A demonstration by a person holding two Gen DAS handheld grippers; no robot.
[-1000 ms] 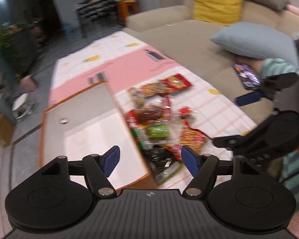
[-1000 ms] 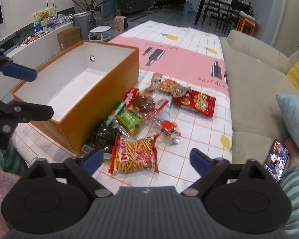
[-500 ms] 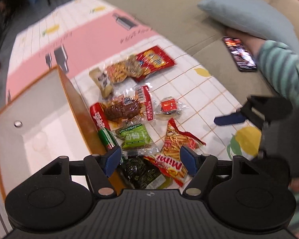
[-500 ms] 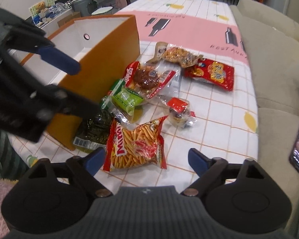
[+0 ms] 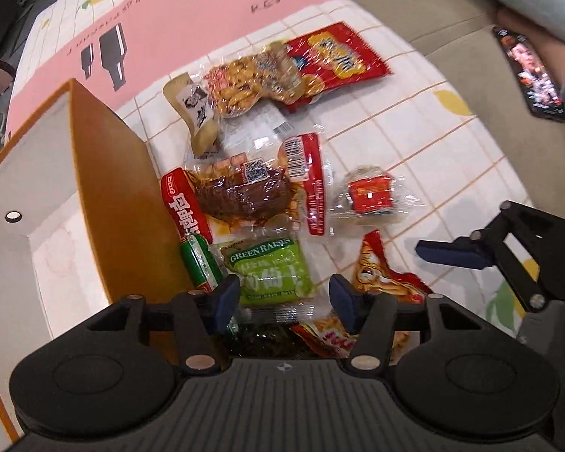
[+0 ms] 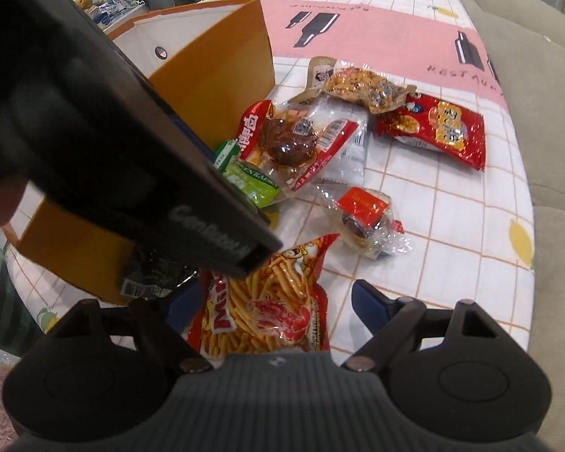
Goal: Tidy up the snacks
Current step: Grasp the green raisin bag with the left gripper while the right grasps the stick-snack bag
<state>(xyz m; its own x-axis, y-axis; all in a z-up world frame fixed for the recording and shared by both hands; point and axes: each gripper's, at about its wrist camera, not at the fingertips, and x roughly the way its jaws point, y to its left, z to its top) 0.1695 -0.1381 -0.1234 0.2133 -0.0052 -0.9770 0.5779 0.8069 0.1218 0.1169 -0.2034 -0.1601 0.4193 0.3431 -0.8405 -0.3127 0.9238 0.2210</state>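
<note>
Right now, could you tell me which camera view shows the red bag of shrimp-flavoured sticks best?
The right wrist view: the red bag of shrimp-flavoured sticks lies nearly whole between the open right gripper fingers, print readable. The left wrist view shows only its torn top and a corner; the left gripper's body hides the rest.

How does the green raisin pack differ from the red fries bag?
The raisin pack is green; the fries bag is red with yellow sticks printed on it. The raisin pack looks smaller than the fries bag. The raisin pack lies next to the orange box; the fries bag lies farther out from it. Both lie flat on the tablecloth, ungripped.
</note>
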